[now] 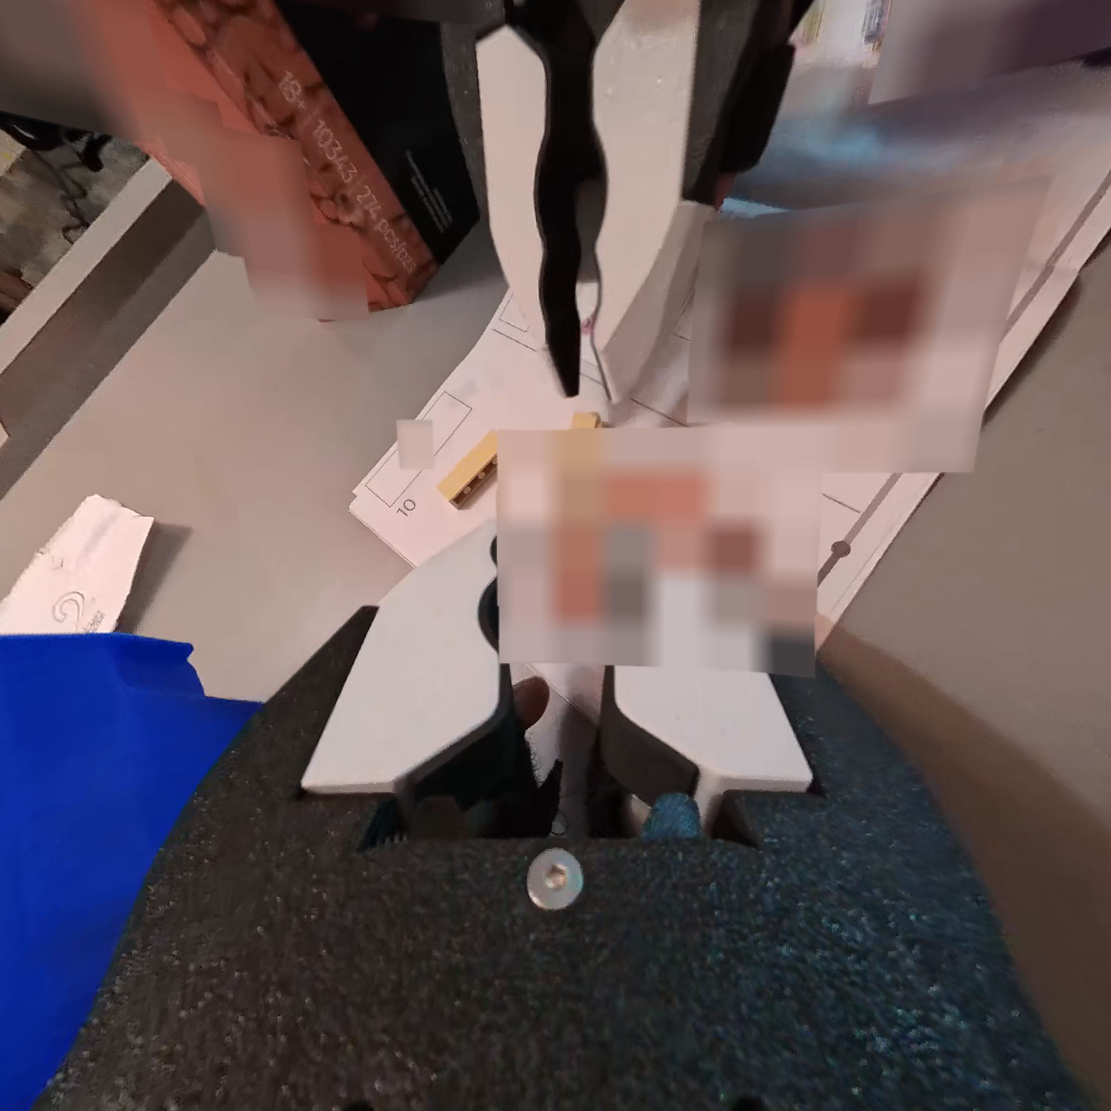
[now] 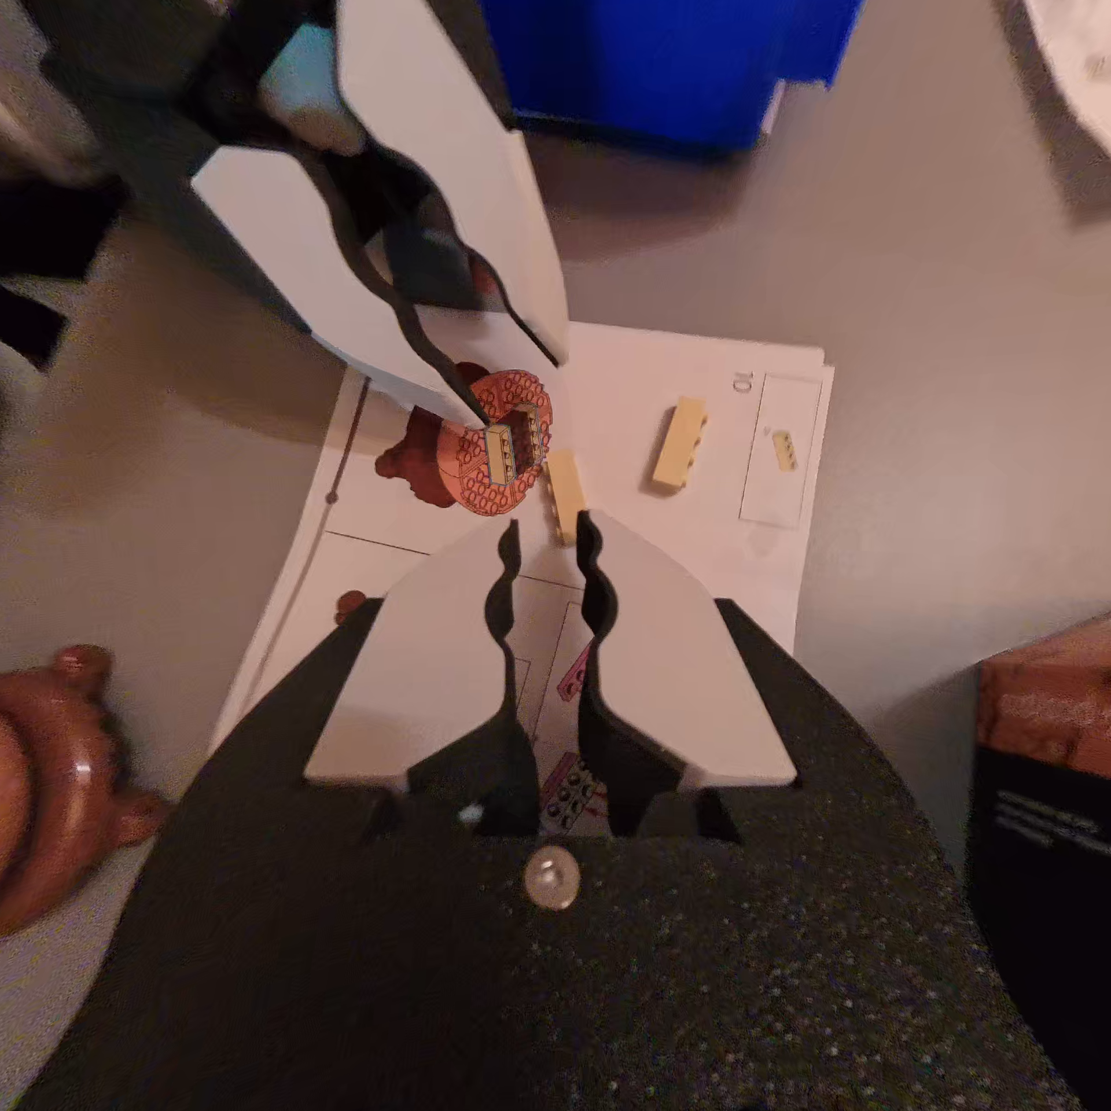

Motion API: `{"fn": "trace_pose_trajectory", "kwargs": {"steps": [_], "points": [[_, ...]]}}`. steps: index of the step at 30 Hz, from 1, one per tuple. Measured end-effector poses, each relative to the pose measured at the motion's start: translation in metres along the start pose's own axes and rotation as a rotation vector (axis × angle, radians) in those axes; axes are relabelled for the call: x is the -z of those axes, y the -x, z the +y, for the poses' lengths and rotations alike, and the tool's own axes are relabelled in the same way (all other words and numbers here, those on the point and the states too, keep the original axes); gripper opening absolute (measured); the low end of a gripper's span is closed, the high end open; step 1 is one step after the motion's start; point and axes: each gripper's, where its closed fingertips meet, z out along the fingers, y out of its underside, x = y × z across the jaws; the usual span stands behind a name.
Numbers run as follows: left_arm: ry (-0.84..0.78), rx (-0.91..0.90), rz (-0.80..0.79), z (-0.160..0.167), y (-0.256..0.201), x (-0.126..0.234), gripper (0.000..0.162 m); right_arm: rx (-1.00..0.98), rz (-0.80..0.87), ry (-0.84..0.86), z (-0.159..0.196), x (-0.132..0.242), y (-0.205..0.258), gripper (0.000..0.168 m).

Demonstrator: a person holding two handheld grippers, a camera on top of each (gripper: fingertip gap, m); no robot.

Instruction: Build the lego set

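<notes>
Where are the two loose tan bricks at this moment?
In the right wrist view, both lie on the open instruction booklet: one tan brick just ahead of the right claw, beside the printed round drawing, the other tan brick further right, apart from it.

White jaws, wavy black pads, speckled black body, silver screw.

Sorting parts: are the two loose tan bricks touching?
Apart. Right wrist view shows bare instruction sheet between the nearer tan brick and the farther tan brick.
</notes>
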Motion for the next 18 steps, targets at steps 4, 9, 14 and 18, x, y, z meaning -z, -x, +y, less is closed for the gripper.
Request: {"fn": "trace_pose_trajectory", "kwargs": {"steps": [4, 9, 14, 18], "points": [[0.030, -0.017, -0.009, 0.005, -0.001, -0.003, 0.028, 0.151, 0.113, 0.065, 0.006, -0.008, -0.007, 0.025], [-0.024, 0.007, 0.005, -0.001, -0.002, -0.002, 0.028, 0.111, 0.067, 0.072, 0.008, -0.013, -0.009, 0.011], [-0.141, -0.089, 0.046, -0.016, -0.007, 0.001, 0.035, -0.124, -0.226, -0.005, -0.002, 0.000, 0.021, 0.011], [-0.275, -0.335, 0.035, -0.041, -0.019, 0.012, 0.033, -0.310, -0.431, -0.052, -0.009, 0.023, 0.045, 0.011]]}}
